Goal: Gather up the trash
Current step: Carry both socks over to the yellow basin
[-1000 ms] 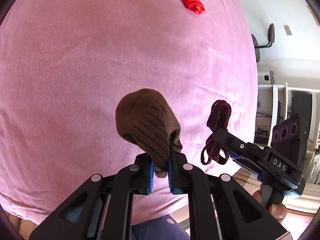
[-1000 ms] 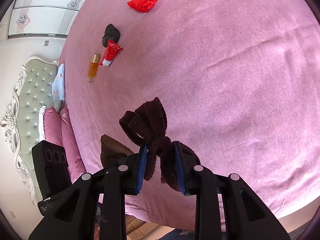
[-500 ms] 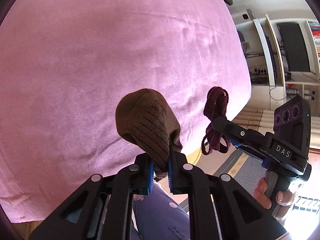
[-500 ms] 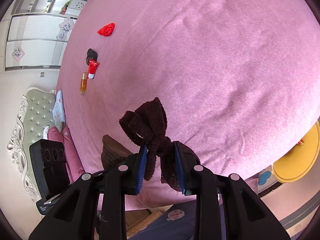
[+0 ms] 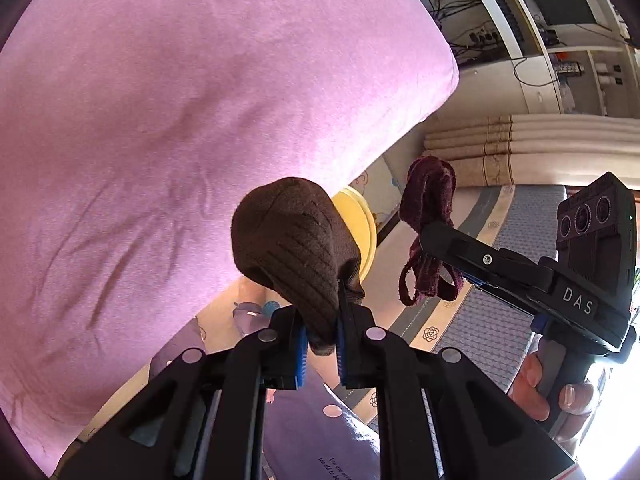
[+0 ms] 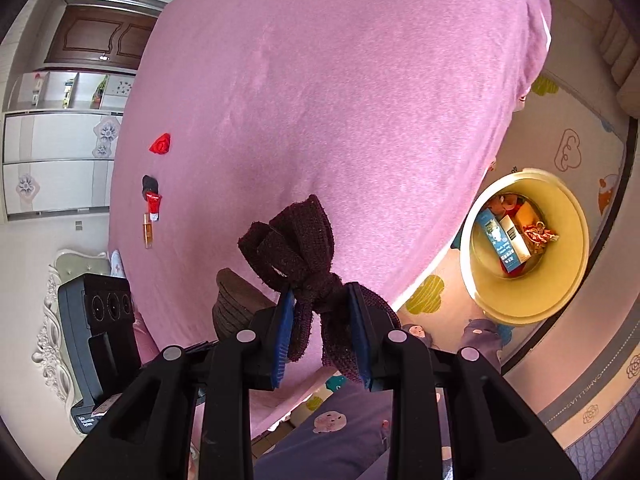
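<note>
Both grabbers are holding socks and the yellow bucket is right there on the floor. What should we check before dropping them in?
1. Left gripper clamped on the ribbed brown sock: ok.
2. Right gripper clamped on the knotted dark maroon sock: ok.
3. Round yellow bucket on the floor beside the pink bed in sight: ok.
4. Room left in the bucket above the boxes and wrappers: ok.
5. Socks directly over the bucket opening: not ok, it sits off to the side.
6. Bed free of trash: not ok, red cloth remains.
</note>
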`<action>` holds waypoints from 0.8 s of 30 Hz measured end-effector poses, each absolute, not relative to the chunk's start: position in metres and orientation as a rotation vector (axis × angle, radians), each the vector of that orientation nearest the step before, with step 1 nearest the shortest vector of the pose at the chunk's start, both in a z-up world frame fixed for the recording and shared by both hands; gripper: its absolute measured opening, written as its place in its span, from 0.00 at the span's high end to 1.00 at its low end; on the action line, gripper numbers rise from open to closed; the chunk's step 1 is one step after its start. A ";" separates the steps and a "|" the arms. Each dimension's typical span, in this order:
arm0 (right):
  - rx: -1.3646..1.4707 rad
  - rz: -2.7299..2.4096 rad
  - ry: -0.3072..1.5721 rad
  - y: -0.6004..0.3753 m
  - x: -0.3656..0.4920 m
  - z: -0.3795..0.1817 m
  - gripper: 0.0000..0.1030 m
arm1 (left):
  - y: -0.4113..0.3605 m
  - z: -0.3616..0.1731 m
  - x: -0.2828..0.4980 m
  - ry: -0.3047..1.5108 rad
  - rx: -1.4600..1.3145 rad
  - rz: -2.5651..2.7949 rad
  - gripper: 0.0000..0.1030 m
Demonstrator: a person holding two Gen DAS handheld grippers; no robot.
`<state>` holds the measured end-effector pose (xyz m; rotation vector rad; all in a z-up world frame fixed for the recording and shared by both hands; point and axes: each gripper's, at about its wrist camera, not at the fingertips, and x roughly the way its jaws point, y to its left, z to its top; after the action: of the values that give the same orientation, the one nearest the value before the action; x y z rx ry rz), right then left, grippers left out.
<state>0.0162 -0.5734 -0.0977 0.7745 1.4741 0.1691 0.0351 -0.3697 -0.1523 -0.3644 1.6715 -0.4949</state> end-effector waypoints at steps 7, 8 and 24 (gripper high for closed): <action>0.847 0.078 1.444 -0.651 -0.020 -0.105 0.74 | -0.446 -0.162 0.022 1.725 -0.272 -0.563 0.89; 0.859 0.068 1.442 -0.661 -0.026 -0.107 0.73 | -0.456 -0.164 0.020 1.733 -0.256 -0.575 0.89; 0.987 -0.052 1.436 -0.759 -0.080 -0.140 0.71 | -0.569 -0.196 -0.009 1.822 -0.093 -0.653 0.87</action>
<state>-0.0803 -0.7595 -0.1400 0.9868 1.4359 -0.0520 -0.0086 -0.5693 -0.1964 -0.0934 1.8224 -0.6528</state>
